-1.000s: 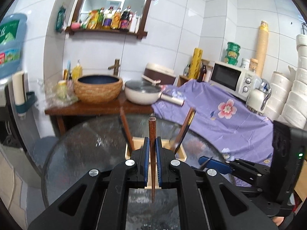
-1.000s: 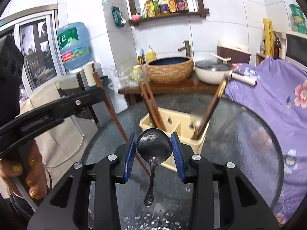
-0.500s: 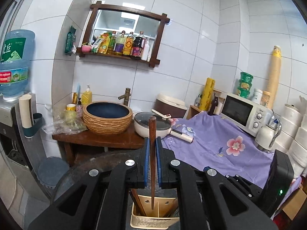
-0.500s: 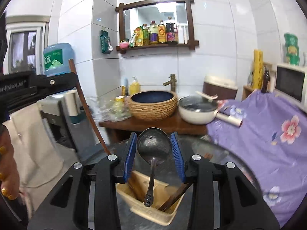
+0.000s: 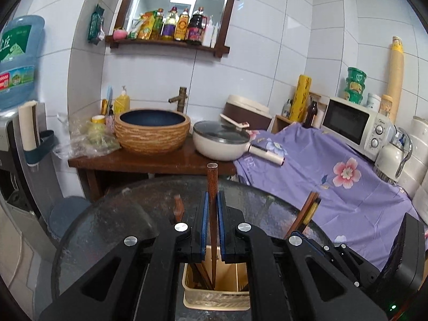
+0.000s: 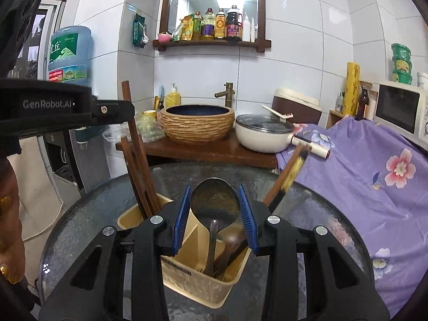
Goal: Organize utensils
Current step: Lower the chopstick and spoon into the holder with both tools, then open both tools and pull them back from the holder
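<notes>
1. A beige utensil holder [image 6: 187,275] stands on the round glass worktop [image 6: 307,208], chopsticks [image 6: 139,160] leaning inside.
2. Left tongs [image 5: 212,208] pinch a wooden chopstick [image 5: 212,184] over the holder.
3. Right tongs [image 6: 215,211], partly spread, grip a metal spoon [image 6: 215,203] above it.

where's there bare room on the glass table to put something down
Bare glass lies left of the beige utensil holder, toward the table's left rim, and right of it, up to the purple floral cloth. The middle is crowded: the holder with chopsticks, and both tools over it, the left tool gripping a chopstick, the right tool a spoon.
</notes>
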Tool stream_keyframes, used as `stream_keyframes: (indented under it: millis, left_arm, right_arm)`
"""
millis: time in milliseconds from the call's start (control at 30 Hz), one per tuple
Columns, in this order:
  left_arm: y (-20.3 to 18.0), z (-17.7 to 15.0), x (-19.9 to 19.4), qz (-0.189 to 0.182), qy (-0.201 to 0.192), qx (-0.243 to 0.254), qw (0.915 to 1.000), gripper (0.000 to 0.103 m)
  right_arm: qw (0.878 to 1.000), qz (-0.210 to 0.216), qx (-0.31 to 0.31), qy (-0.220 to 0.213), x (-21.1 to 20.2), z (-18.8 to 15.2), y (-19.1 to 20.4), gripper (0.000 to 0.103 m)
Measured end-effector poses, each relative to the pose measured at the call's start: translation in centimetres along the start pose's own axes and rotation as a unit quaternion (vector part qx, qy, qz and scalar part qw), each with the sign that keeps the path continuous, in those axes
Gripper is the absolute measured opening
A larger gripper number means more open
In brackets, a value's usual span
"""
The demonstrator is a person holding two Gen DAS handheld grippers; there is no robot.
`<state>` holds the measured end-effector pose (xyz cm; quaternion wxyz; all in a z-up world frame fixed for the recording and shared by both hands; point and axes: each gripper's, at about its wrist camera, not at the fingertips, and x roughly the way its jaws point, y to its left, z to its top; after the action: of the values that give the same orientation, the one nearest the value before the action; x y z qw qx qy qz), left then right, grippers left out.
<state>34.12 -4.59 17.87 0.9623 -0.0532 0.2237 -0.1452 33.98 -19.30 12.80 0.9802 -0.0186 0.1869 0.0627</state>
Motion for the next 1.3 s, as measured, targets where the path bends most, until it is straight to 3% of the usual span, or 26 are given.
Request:
stream_keyframes:
  millis: [267,567,767,967,1067,1133,1233,1300]
  left_arm:
    - [0.5,-3.2,1.8,0.003,0.037,0.003,0.9993,0.006]
    - [0.3,-3.5,1.6,0.013,0.035,0.020,0.9991,0.007]
    - [-0.4,-3.4,1.2,0.018,0.029,0.034,0.9988,0.007]
    - [-0.9,-3.1,-0.9,0.028,-0.003,0.055,0.9981,0.025]
    - [-1.0,-3.3,-2.4,0.031,-0.020,0.059,0.9976,0.034]
    - [-0.8,-3.6,-3.2,0.032,-0.028,0.059,0.9973,0.037]
    - [-0.4,-4.4,-4.4,0.027,-0.030,0.057,0.9976,0.049]
    - [0.1,-5.5,-5.4,0.021,-0.033,0.050,0.9980,0.063]
  right_arm:
    - [1.000,-0.004,0.003,0.026,0.9,-2.4,-0.1,0.037]
    - [0.999,-0.001,0.008,0.033,1.1,-3.1,-0.1,0.037]
    - [1.000,-0.004,0.017,0.023,0.5,-3.2,-0.5,0.046]
    - [1.000,0.000,0.009,0.001,-1.4,-3.5,-0.3,0.047]
    - [1.000,-0.003,0.016,-0.006,-2.9,-3.8,-0.5,0.062]
    - [1.000,-0.006,0.021,-0.012,-3.9,-4.1,-0.7,0.063]
    - [1.000,-0.007,0.026,-0.008,-5.5,-4.9,-1.0,0.067]
    - [0.999,-0.007,0.034,-0.010,-7.1,-5.9,-1.3,0.081]
